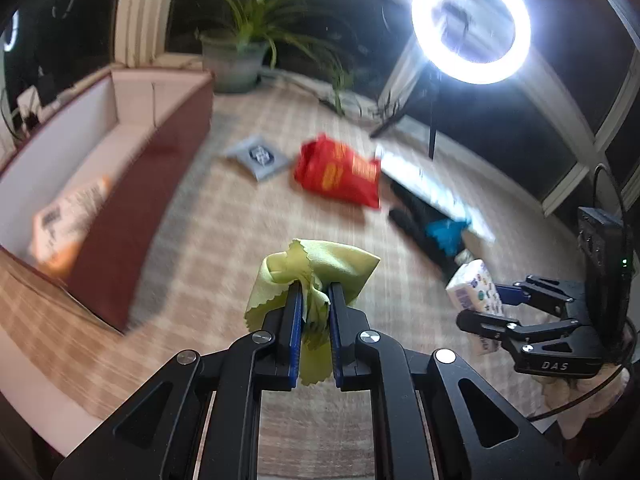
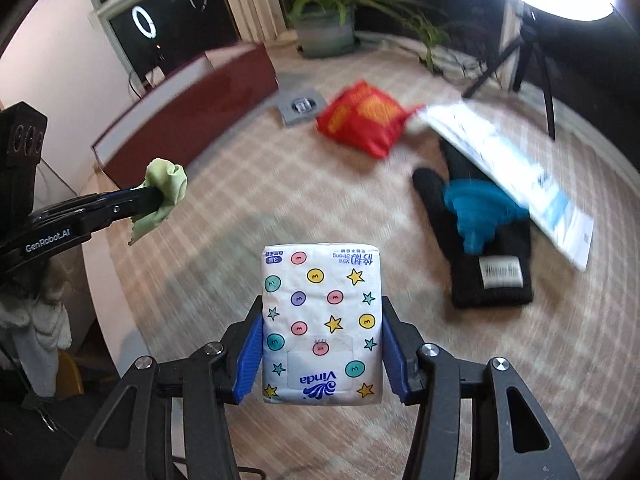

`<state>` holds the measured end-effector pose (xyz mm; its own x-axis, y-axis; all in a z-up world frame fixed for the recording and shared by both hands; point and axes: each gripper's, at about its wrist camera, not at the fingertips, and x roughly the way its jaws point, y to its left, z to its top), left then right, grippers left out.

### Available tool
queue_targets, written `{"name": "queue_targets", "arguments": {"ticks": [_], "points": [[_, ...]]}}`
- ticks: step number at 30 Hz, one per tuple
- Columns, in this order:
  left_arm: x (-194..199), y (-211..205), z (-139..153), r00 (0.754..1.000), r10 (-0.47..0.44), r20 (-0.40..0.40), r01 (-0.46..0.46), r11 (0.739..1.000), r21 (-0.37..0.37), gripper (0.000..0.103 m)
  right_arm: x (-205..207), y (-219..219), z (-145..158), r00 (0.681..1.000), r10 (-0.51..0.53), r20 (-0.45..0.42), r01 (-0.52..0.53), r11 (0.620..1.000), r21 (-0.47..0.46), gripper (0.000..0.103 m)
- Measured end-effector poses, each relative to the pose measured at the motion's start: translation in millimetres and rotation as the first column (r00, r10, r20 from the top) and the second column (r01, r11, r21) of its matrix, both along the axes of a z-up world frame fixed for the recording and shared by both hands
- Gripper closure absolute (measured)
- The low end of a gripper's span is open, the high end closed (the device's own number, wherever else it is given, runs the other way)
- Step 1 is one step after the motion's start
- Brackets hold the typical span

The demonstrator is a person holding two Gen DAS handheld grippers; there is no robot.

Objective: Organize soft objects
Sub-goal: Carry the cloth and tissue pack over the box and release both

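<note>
My left gripper [image 1: 315, 292] is shut on a crumpled yellow-green cloth [image 1: 320, 264] and holds it above the table; it also shows in the right wrist view [image 2: 164, 188]. My right gripper [image 2: 323, 312] is shut on a white Vinda tissue pack [image 2: 322, 328] with coloured dots and stars, also seen in the left wrist view [image 1: 474, 288]. A red snack bag [image 1: 340, 174] [image 2: 366, 118] and a small grey pouch [image 1: 258, 158] [image 2: 302, 106] lie on the checked tablecloth. A dark red box [image 1: 120, 184] [image 2: 192, 116] at the left holds an orange-and-white packet [image 1: 68, 220].
A black knit item [image 2: 492, 268] with a blue thing [image 2: 478, 208] on it lies at the right, under a white-and-blue flat package [image 2: 516, 168]. A potted plant [image 1: 236, 54] and a ring light [image 1: 472, 20] on a tripod stand at the back.
</note>
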<state>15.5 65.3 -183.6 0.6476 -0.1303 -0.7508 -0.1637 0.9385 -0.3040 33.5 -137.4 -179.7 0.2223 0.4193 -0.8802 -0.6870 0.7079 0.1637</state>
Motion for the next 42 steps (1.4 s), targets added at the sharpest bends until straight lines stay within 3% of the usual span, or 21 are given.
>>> {"name": "queue_targets", "arguments": {"ticks": [5, 9, 18, 28, 38, 40, 42], "points": [[-7, 30, 31, 0.997, 0.036, 0.067, -0.036, 0.999, 0.005, 0.093, 7, 37, 30, 0.998, 0.035, 0.051, -0.038, 0.998, 0.055, 0.055], [-14, 60, 49, 0.992, 0.080, 0.100, -0.085, 0.995, 0.053, 0.093, 10, 80, 56, 0.990, 0.089, 0.108, -0.098, 0.992, 0.083, 0.055], [-25, 144, 56, 0.976, 0.197, 0.097, -0.206, 0.975, 0.090, 0.093, 23, 204, 89, 0.967, 0.201, 0.158, -0.221, 0.967, 0.122, 0.055], [-19, 193, 34, 0.977, 0.210, 0.037, -0.213, 0.969, 0.123, 0.093, 48, 321, 56, 0.961, 0.263, 0.089, -0.268, 0.962, 0.058, 0.055], [-5, 209, 17, 0.985, 0.175, -0.011, -0.173, 0.979, 0.112, 0.092, 61, 368, 24, 0.959, 0.277, 0.055, -0.276, 0.961, -0.031, 0.054], [-3, 209, 16, 0.986, 0.163, -0.019, -0.160, 0.981, 0.111, 0.085, 63, 371, 23, 0.962, 0.270, 0.040, -0.269, 0.963, -0.018, 0.050], [-2, 210, 15, 0.987, 0.160, -0.024, -0.157, 0.981, 0.115, 0.064, 66, 373, 24, 0.967, 0.254, 0.036, -0.254, 0.967, 0.000, 0.036]]}}
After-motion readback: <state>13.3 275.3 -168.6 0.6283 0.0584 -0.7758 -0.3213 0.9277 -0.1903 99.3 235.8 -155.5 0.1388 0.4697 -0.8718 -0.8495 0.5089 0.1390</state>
